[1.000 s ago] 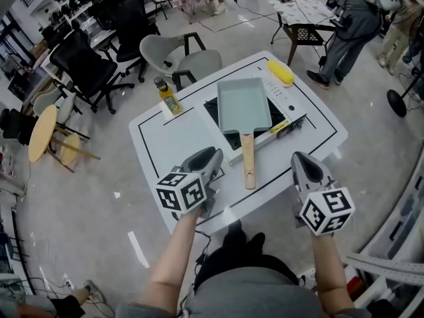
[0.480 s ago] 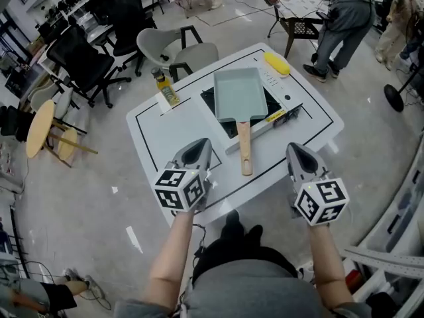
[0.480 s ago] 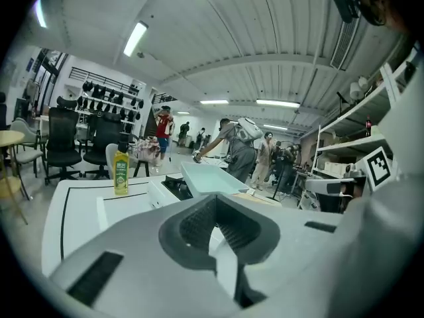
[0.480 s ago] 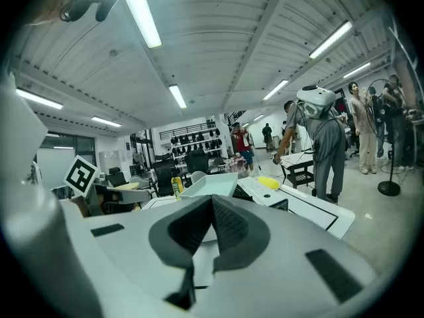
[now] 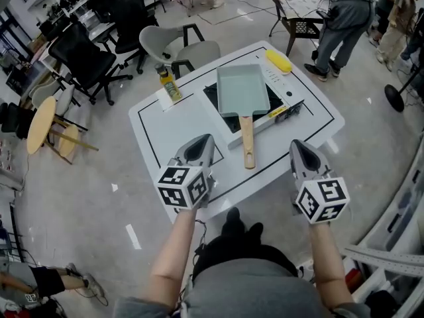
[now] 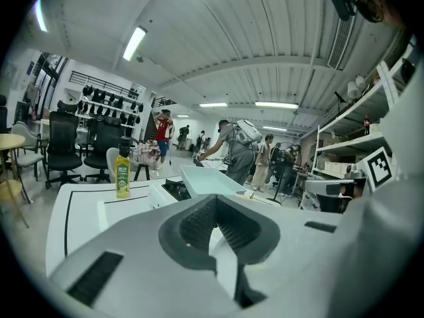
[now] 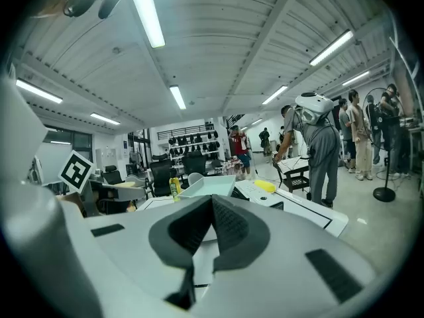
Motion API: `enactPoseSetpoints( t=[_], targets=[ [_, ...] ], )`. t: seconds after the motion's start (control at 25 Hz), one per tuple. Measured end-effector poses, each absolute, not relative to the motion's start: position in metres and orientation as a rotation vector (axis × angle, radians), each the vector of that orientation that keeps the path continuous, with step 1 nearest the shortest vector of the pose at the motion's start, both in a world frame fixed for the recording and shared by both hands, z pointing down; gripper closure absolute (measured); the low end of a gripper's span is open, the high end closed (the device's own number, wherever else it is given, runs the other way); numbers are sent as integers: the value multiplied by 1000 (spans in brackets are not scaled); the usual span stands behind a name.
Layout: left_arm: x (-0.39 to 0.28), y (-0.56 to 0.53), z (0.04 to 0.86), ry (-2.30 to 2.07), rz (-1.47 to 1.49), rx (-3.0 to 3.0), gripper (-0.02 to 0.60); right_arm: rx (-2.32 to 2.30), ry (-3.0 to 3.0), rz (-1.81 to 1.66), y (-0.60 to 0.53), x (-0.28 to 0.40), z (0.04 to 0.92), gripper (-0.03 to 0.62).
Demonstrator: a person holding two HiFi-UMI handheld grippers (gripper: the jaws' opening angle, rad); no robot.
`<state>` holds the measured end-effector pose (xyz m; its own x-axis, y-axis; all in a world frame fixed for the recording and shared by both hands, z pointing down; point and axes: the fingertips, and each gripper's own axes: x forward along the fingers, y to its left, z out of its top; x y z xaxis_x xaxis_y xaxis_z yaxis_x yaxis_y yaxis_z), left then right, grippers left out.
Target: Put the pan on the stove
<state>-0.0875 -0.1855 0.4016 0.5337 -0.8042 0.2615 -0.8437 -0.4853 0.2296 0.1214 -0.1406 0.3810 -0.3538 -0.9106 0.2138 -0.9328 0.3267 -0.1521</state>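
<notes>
A pale green rectangular pan (image 5: 242, 89) sits on the black-topped stove (image 5: 218, 103) in the middle of the white table (image 5: 179, 128). Its wooden handle (image 5: 248, 143) points toward me. My left gripper (image 5: 201, 142) hovers over the table's near edge, left of the handle, jaws shut and empty. My right gripper (image 5: 299, 146) hangs past the near right edge, also shut and empty. The pan (image 6: 209, 179) shows ahead of the left gripper (image 6: 213, 209). It also shows as a pan (image 7: 211, 187) ahead of the right gripper (image 7: 212, 212).
A yellow-green bottle (image 5: 166, 85) stands at the table's far left edge, and a yellow object (image 5: 279, 61) lies at the far right corner. Grey chairs (image 5: 179, 50) stand behind the table. People (image 5: 348, 18) stand at another table to the far right.
Both grippers hold about the same places near the table's front edge. The pan has not moved on the stove. The head view has shifted slightly.
</notes>
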Motion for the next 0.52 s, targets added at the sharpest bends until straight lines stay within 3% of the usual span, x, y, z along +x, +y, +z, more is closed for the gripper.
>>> enactPoseSetpoints(
  t=[0.52],
  targets=[
    [-94,-176,399,-1353,156,2446,575,1758,-2470,371,-129,118,382,591]
  ],
)
